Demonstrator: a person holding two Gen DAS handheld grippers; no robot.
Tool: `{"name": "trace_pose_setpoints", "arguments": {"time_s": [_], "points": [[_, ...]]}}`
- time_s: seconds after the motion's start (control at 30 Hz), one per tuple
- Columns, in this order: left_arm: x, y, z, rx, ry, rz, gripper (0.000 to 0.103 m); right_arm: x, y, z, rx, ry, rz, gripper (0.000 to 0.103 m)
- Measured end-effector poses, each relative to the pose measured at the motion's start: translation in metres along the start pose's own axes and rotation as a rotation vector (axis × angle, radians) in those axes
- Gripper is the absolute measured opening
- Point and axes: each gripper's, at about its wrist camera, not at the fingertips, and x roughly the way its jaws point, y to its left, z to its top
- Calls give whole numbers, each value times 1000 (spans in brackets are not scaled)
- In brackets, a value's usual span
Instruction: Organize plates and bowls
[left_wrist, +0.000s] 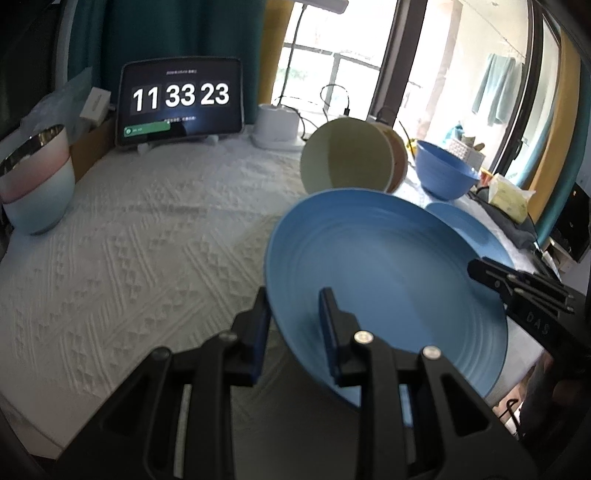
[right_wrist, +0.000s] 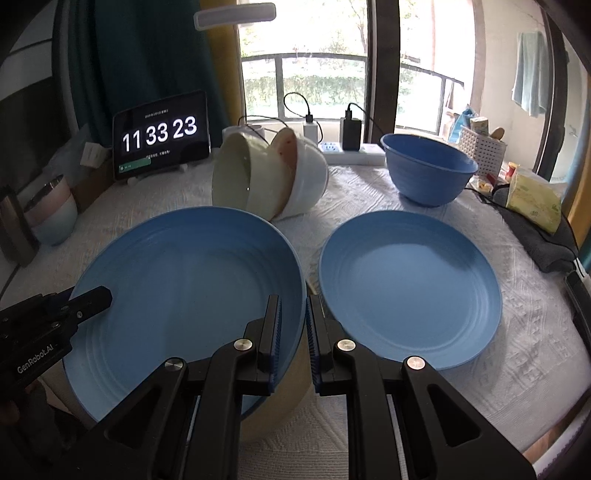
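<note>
Both grippers hold the same large blue plate (right_wrist: 184, 291): the left gripper (left_wrist: 295, 332) pinches its near rim from the left side, and the right gripper (right_wrist: 293, 336) has its fingers closed on the opposite rim, so the plate hangs tilted above the white tablecloth (left_wrist: 129, 258). A second blue plate (right_wrist: 410, 288) lies flat just beside it, on the right. Behind, three nested bowls (right_wrist: 266, 173) lie on their side, and a blue bowl (right_wrist: 428, 170) stands upright, apart. I judge the work is at an early stage: the plates are not yet stacked, the bowls not yet gathered.
</note>
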Motion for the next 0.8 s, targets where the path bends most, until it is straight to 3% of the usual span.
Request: {"name": "trace_pose_setpoints", "arguments": {"time_s": [0.43,0.8], "points": [[19,-13,-5,49,62,25,27,17,-10,-7,45,50,-12,15],[20,-15,-3,47,68,57,29,18,-20,-9,93,54,-9,15]]}}
